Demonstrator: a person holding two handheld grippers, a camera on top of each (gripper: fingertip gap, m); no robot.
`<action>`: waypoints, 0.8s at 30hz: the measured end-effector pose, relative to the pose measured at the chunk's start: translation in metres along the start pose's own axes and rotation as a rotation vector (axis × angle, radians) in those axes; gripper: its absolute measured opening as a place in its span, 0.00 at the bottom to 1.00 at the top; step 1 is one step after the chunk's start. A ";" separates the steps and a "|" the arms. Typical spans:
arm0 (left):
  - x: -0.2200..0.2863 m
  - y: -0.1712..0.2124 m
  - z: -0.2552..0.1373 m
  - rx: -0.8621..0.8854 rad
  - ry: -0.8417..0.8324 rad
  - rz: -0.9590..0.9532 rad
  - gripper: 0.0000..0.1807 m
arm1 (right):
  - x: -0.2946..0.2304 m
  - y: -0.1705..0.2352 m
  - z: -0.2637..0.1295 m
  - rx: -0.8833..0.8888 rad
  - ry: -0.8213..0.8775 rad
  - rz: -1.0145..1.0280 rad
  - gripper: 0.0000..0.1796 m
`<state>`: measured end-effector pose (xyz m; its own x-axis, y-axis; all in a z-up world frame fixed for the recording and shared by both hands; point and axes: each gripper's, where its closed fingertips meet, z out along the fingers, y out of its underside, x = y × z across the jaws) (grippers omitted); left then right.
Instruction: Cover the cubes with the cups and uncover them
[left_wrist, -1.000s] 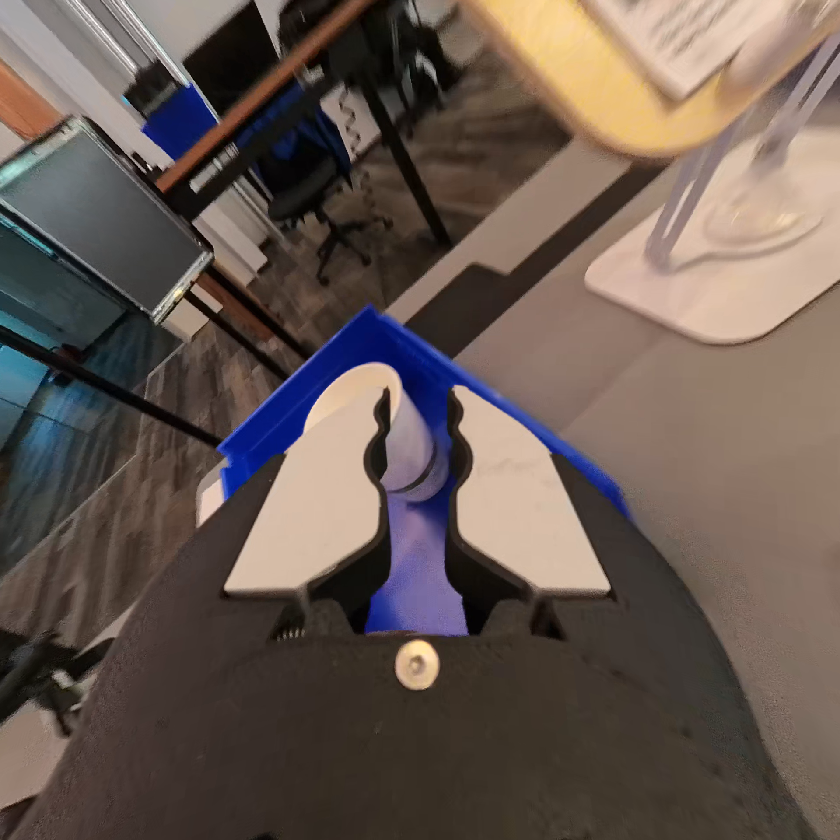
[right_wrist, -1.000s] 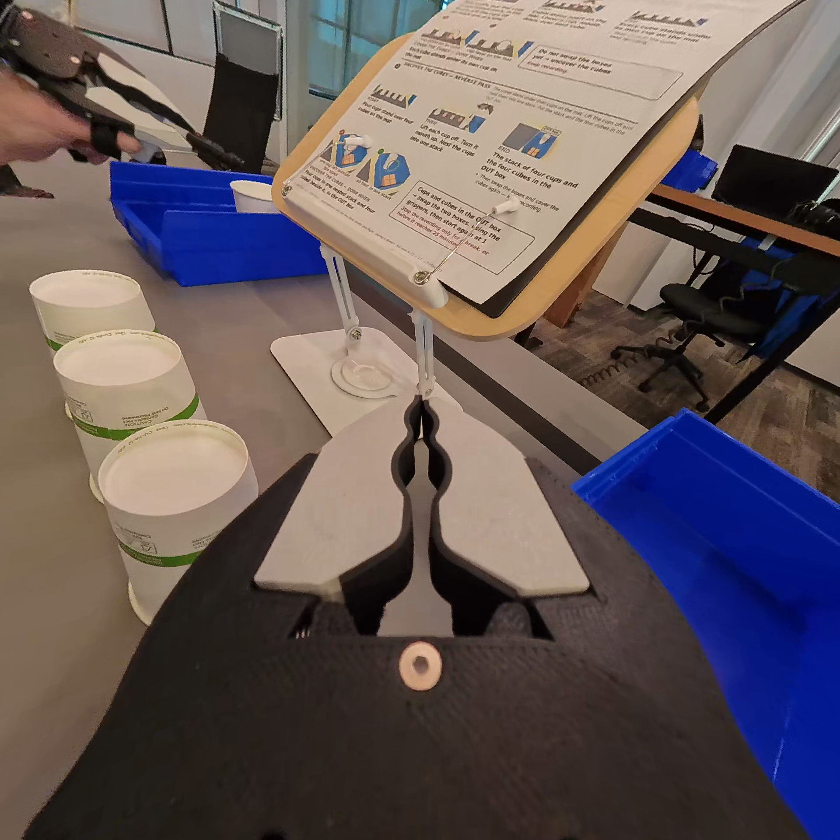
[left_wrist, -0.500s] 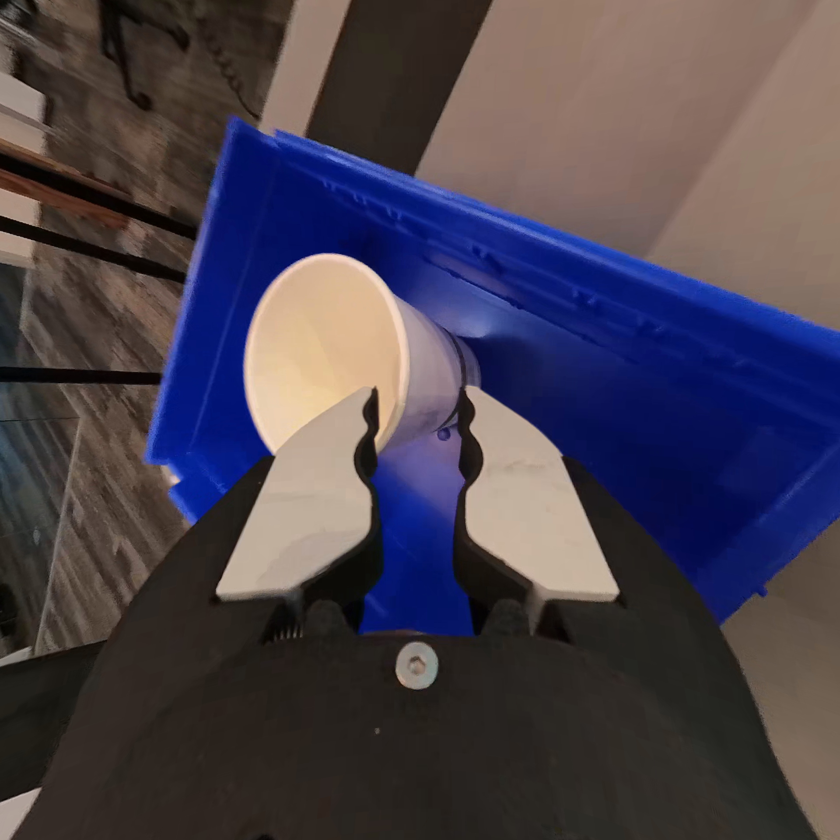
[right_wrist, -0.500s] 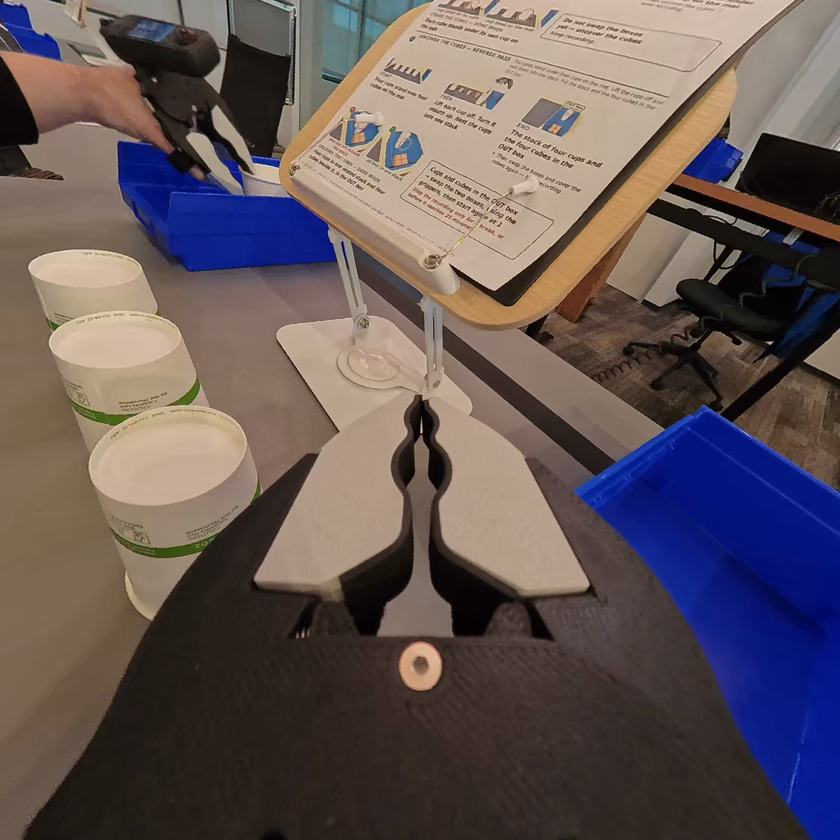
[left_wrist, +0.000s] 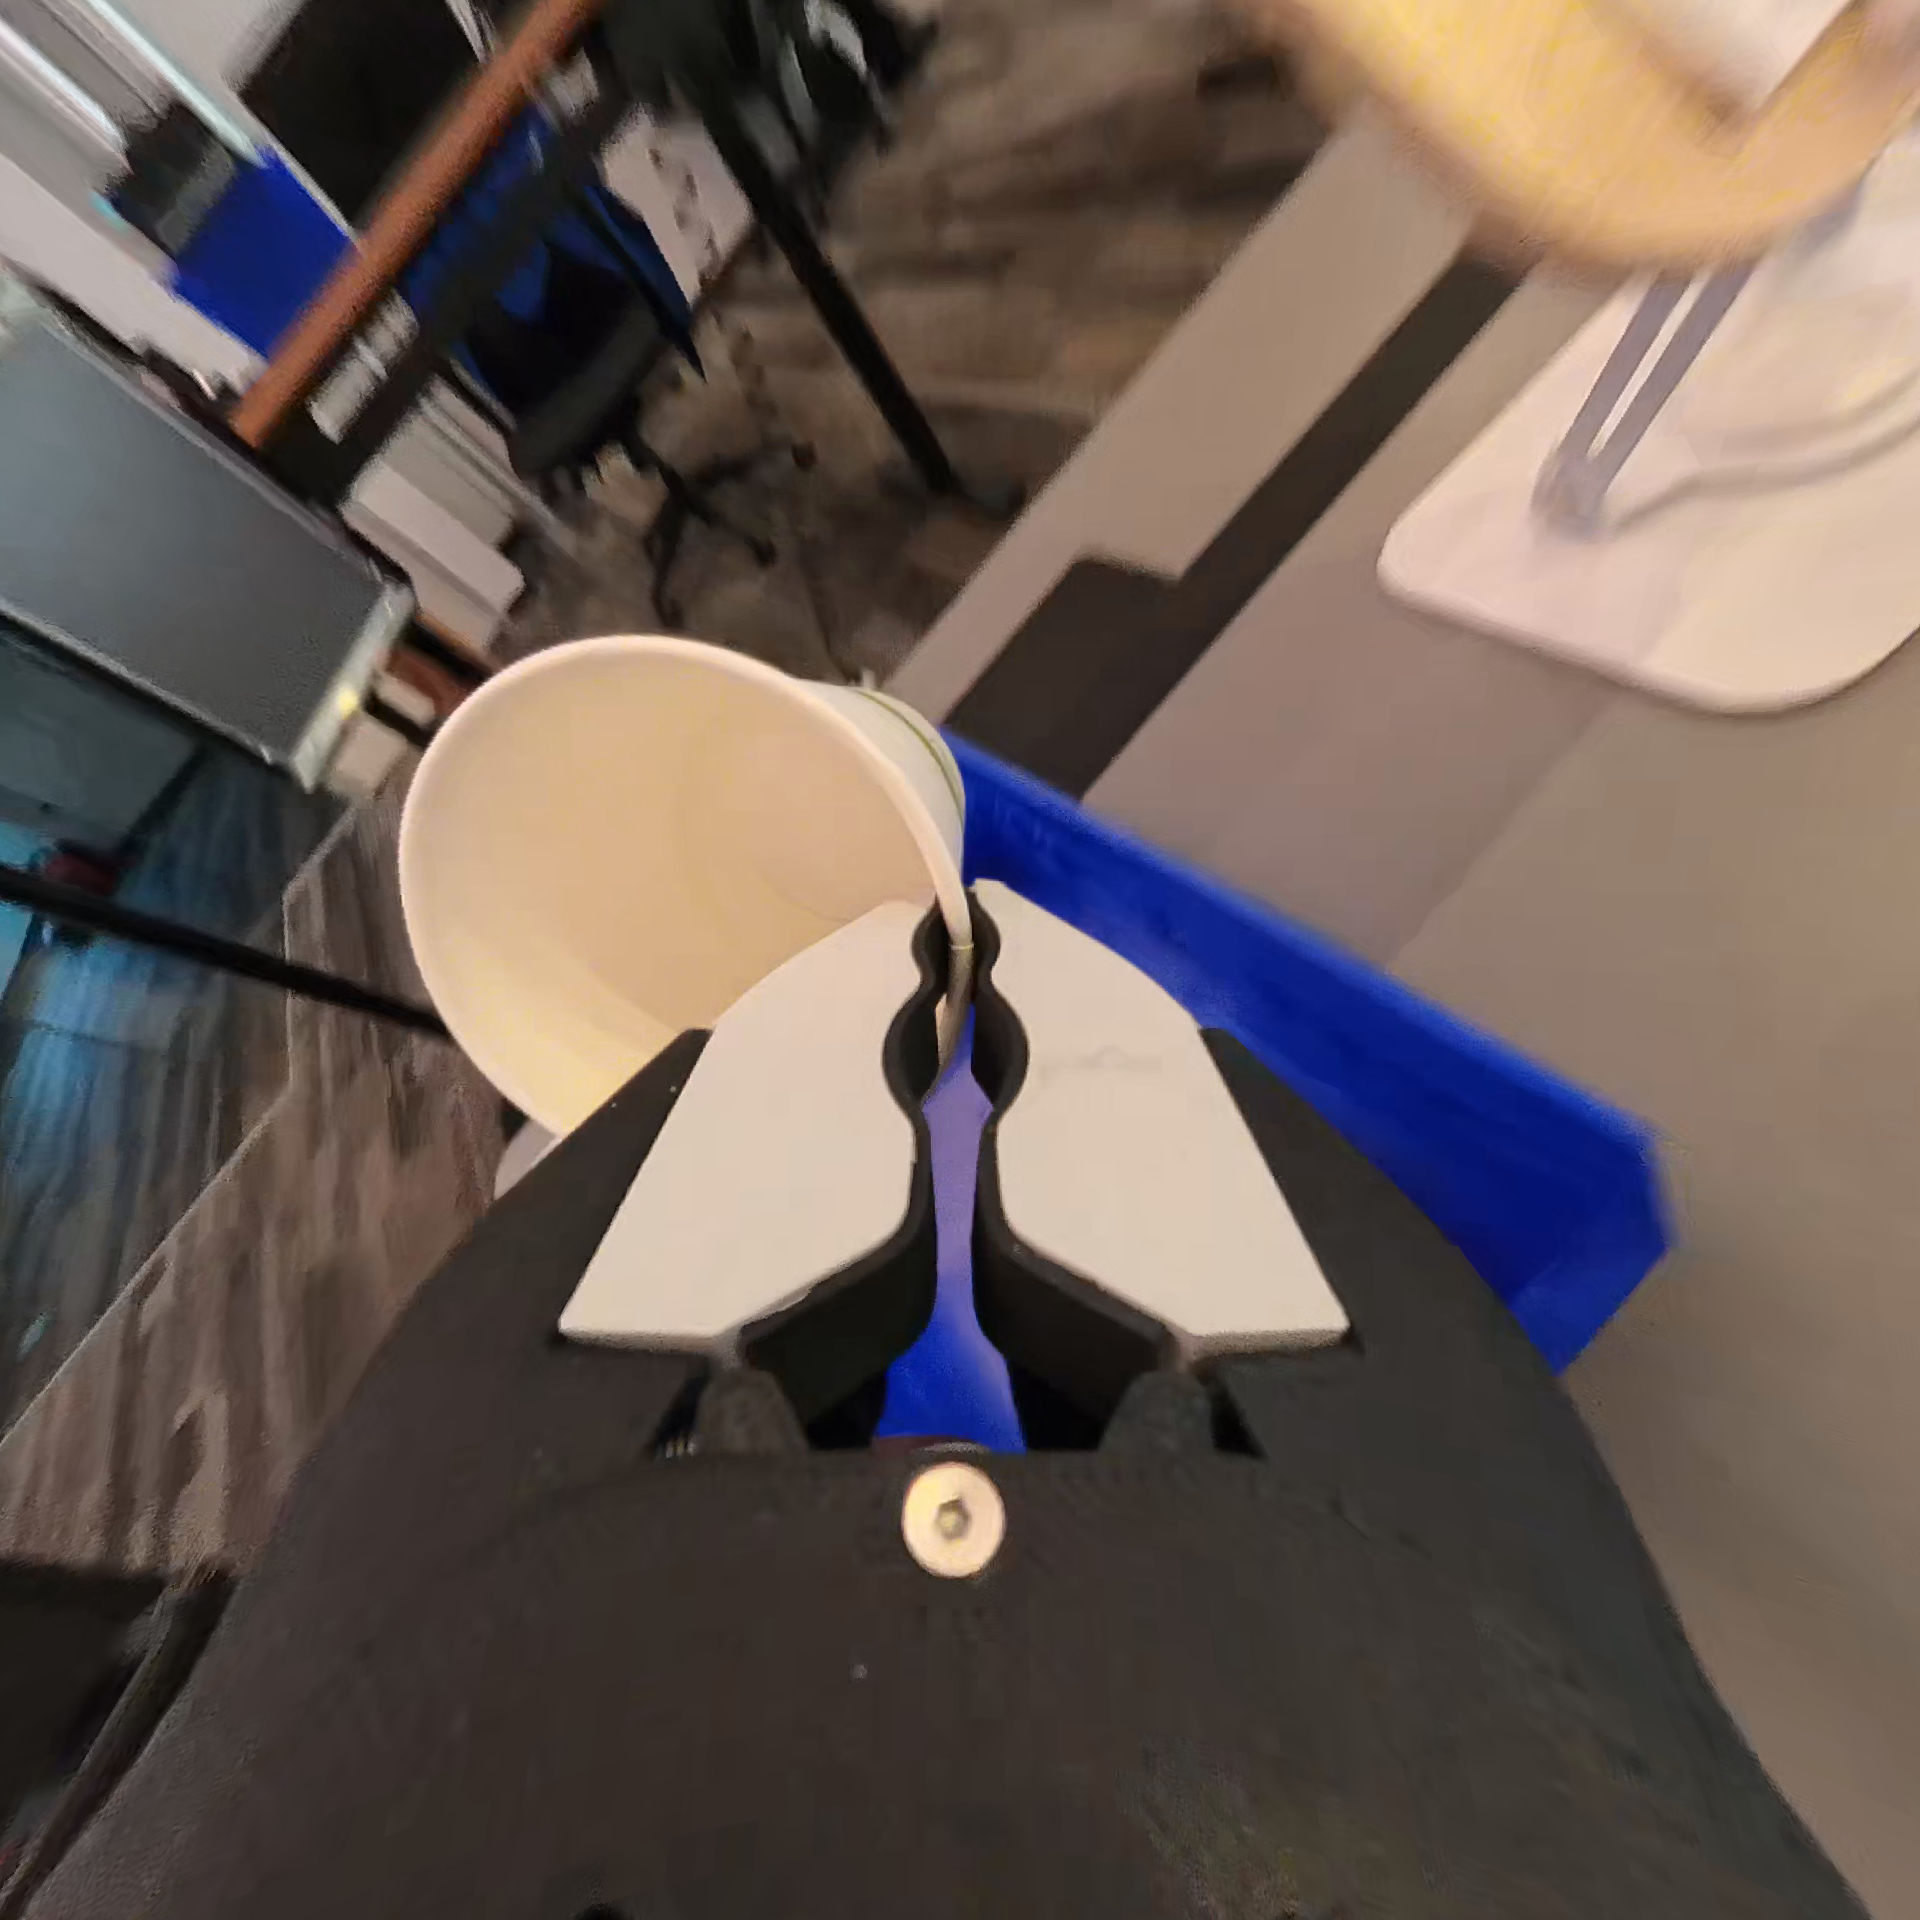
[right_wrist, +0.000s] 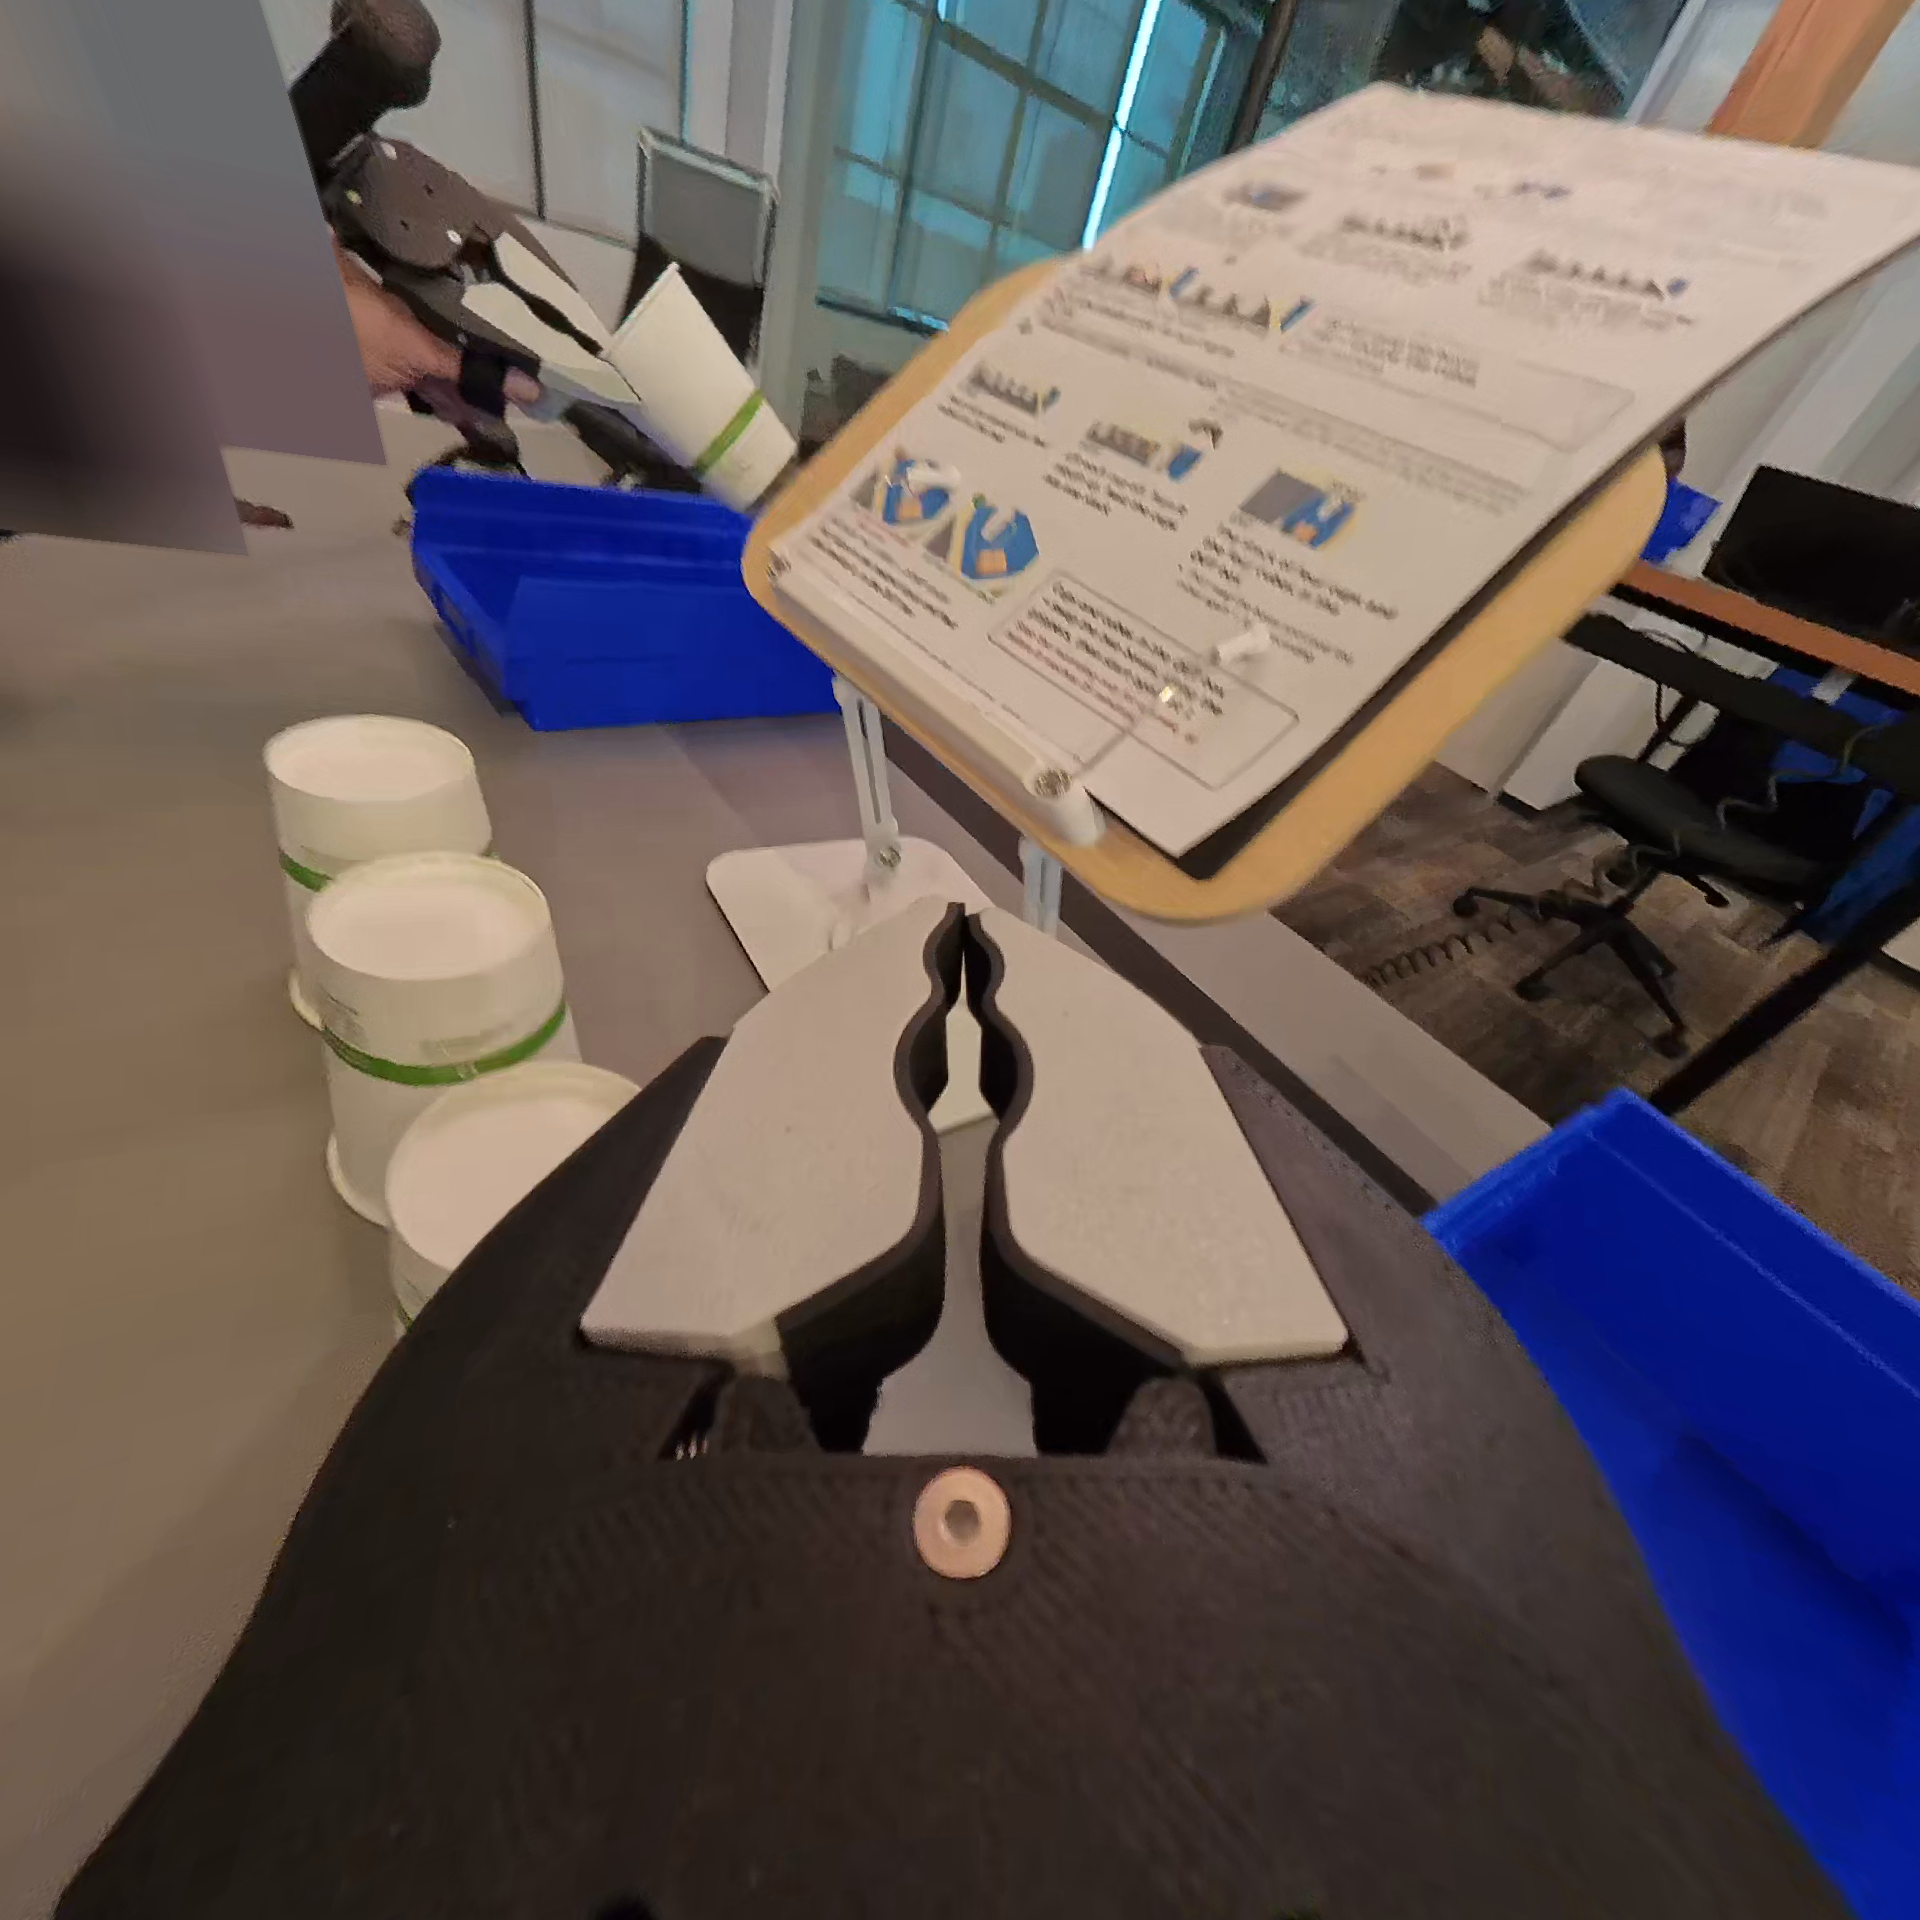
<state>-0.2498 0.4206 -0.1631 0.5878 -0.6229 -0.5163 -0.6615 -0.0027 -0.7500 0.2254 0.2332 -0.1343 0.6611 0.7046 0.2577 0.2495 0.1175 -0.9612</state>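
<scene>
My left gripper (left_wrist: 957, 940) is shut on the rim of a white paper cup (left_wrist: 644, 862) with a green band and holds it in the air above a blue bin (left_wrist: 1299, 1029). The same cup (right_wrist: 707, 400) and left gripper (right_wrist: 603, 353) show far off in the right wrist view, above the far blue bin (right_wrist: 623, 613). Three white cups stand upside down in a row on the grey table: far (right_wrist: 369, 779), middle (right_wrist: 436, 966), near (right_wrist: 488, 1153). My right gripper (right_wrist: 964, 920) is shut and empty above the table. No cubes are in view.
A wooden board with an instruction sheet (right_wrist: 1278, 520) stands on a white base (right_wrist: 790, 894) behind the cups. Another blue bin (right_wrist: 1714, 1351) sits at the right table edge. A person's hand (right_wrist: 405, 353) holds the left gripper. Office chairs and desks lie beyond the table.
My left gripper closed on the cup's rim in the blue bin and lifted it out into the air. The right gripper stayed shut and shifted slightly toward the cups.
</scene>
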 end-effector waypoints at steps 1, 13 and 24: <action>0.005 -0.020 -0.011 0.080 0.003 -0.020 0.00 | -0.004 -0.008 0.001 0.022 -0.016 0.005 0.00; 0.149 -0.247 -0.107 0.857 0.306 -0.028 0.00 | -0.050 -0.114 0.039 0.245 -0.257 0.219 0.44; 0.245 -0.306 -0.113 1.065 0.495 0.070 0.00 | -0.054 -0.162 0.062 0.387 -0.528 0.512 0.67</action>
<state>0.0436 0.1803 -0.0133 0.1658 -0.8325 -0.5286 0.1756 0.5524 -0.8149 0.1048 0.2195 0.0016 0.1833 0.9608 -0.2080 -0.3170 -0.1425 -0.9377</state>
